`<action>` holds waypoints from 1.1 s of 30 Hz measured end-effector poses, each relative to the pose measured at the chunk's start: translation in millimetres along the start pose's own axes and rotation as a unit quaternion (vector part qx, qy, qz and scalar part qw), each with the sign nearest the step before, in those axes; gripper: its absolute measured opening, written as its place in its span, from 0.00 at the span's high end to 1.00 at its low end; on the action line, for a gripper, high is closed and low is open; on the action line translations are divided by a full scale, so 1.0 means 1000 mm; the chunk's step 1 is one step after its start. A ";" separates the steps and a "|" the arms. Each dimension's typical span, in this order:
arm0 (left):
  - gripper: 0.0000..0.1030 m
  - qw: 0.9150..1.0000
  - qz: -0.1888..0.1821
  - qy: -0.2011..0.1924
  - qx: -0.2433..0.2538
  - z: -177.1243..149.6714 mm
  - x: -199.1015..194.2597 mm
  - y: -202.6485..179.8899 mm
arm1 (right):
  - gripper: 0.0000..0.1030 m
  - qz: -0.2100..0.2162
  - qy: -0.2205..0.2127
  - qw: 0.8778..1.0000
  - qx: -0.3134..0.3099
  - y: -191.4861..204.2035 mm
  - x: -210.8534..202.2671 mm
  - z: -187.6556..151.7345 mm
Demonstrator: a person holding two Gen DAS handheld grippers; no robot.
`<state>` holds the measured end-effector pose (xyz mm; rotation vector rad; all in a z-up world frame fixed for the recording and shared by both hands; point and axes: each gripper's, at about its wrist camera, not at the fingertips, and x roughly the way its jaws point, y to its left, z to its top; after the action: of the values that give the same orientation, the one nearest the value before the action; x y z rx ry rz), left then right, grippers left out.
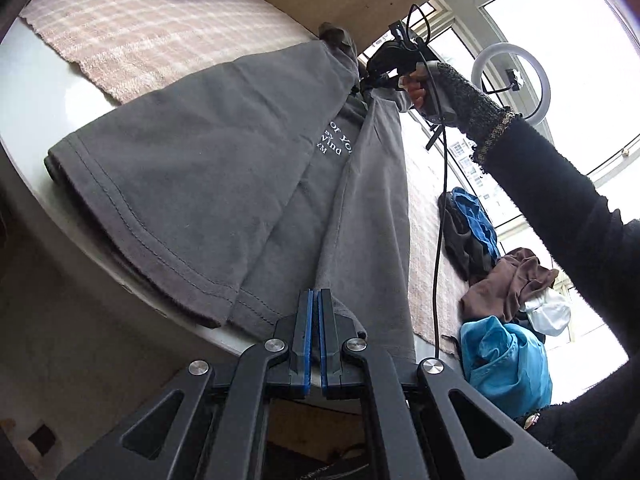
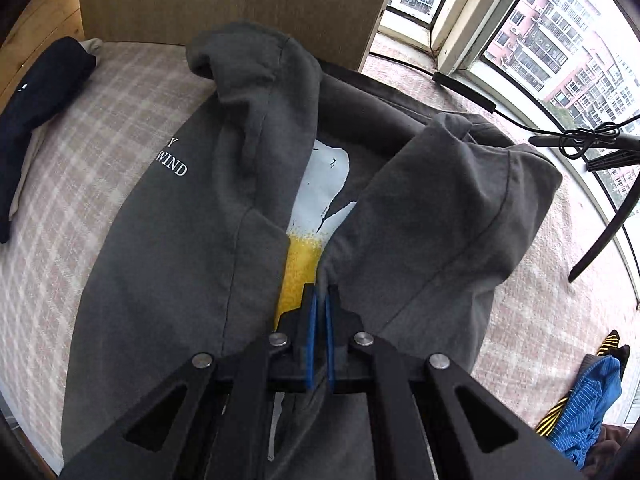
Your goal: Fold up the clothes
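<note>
Grey T-shirt [image 1: 208, 168] spread on pink checked blanket [image 1: 132, 36] over bed, one half folded inward. Left gripper [image 1: 314, 304] fingers clamped on near hem. Right gripper [image 2: 321, 308] fingers clamped on shoulder fabric at far end. Clothes pile [image 1: 500, 280] at right

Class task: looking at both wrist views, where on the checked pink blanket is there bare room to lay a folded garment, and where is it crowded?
Bare checked pink blanket lies between the grey printed T-shirt and the dark navy garment. Another bare strip lies between the T-shirt and the window. It is crowded at the heap of blue, brown and white clothes.
</note>
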<state>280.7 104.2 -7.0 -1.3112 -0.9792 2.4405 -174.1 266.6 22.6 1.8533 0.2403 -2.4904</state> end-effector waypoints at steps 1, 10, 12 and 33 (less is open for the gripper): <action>0.98 1.000 0.001 -0.001 0.004 0.000 -0.001 -0.001 | 0.96 0.002 -0.003 1.000 0.000 -0.001 -0.001 -0.001; 0.98 0.999 0.014 0.004 0.035 0.008 -0.007 -0.004 | 0.82 0.096 -0.038 0.995 0.008 -0.015 -0.059 -0.042; 0.98 0.998 0.022 0.007 0.057 0.010 -0.009 -0.008 | 0.81 0.131 -0.050 0.990 -0.010 -0.017 -0.089 -0.088; 0.84 0.992 0.022 0.067 0.105 0.019 -0.010 -0.001 | 0.66 0.112 -0.039 0.979 -0.166 0.108 -0.127 -0.435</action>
<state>271.2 92.2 7.6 -1.4136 -0.6479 2.3744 288.7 212.1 10.1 1.5551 0.3923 -2.2075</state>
